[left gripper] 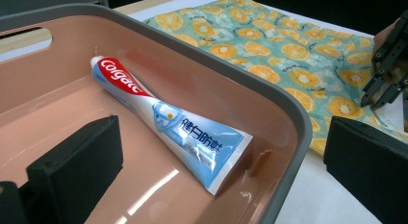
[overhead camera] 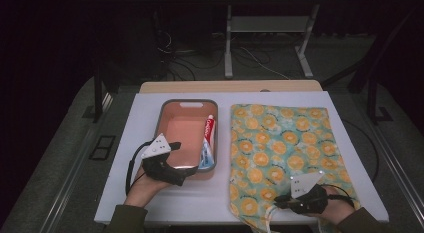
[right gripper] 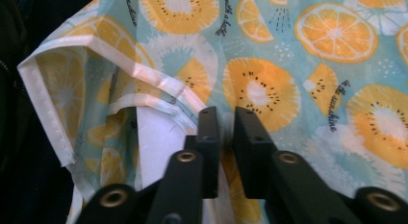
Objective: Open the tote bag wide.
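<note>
Our right gripper (right gripper: 226,132) has its fingers (right gripper: 209,137) pinched narrow on the top layer of the fruit-print bag (overhead camera: 280,148), near its open mouth at the counter's (overhead camera: 145,143) near edge; the fabric runs up between the two pads. The bag lies flat just right of the pink tray (overhead camera: 177,104). Our left gripper (left gripper: 216,161) stands wide, one finger (left gripper: 77,161) inside the tray and the other outside its grey rim. The toothpaste tube (left gripper: 163,118) lies between them, untouched, against the tray's wall.
</note>
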{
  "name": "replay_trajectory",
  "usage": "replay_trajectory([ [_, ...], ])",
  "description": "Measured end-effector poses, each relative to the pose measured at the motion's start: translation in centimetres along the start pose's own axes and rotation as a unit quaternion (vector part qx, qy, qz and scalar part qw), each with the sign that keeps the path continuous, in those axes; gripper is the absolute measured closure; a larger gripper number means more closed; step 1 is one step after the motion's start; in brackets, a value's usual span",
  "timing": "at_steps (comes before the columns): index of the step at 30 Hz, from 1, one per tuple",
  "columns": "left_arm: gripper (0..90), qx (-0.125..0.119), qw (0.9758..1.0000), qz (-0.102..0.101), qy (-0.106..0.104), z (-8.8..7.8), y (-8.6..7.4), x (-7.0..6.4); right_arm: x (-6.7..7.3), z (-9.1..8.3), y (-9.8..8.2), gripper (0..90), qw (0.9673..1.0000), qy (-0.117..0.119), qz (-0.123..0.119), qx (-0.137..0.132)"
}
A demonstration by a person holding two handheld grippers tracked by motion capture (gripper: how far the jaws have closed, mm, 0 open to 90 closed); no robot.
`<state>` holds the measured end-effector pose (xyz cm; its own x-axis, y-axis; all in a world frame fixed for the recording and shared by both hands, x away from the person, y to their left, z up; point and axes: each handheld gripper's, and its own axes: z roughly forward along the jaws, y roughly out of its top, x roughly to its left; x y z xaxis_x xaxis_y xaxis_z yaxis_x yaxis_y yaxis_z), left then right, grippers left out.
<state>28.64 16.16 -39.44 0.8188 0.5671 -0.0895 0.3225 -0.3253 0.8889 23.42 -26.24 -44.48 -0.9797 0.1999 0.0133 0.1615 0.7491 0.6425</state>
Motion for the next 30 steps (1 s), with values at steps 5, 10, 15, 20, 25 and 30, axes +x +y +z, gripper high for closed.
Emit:
replay_trajectory([
  [5, 0.0, 0.001, 1.0000, 0.000, 0.000, 0.1, 0.0, 0.0, 0.0, 0.1, 0.2, 90.0, 1.0000, -0.002, 0.006, 0.002],
  [10, 0.0, 0.000, 1.0000, -0.001, 0.000, 0.1, 0.0, 0.0, -0.4, 0.2, 0.6, 90.0, 0.9996, -0.011, 0.024, -0.006],
  [15, 0.0, 0.001, 1.0000, 0.000, 0.001, 0.1, 0.0, 0.0, -1.6, 0.3, 1.5, 90.0, 0.9983, -0.033, 0.043, -0.021],
  [20, 0.0, 0.000, 1.0000, -0.002, 0.001, 0.1, 0.1, 0.0, -3.5, 0.9, 2.1, 90.0, 0.9959, -0.062, 0.063, -0.020],
  [25, 0.0, 0.000, 1.0000, 0.000, 0.002, 0.1, 0.1, 0.0, -5.2, 1.3, 2.7, 90.0, 0.9913, -0.102, 0.082, -0.014],
  [30, 0.0, 0.001, 1.0000, 0.000, 0.002, 0.1, 0.1, 0.0, -7.8, 1.7, 3.8, 90.0, 0.9845, -0.140, 0.105, -0.012],
])
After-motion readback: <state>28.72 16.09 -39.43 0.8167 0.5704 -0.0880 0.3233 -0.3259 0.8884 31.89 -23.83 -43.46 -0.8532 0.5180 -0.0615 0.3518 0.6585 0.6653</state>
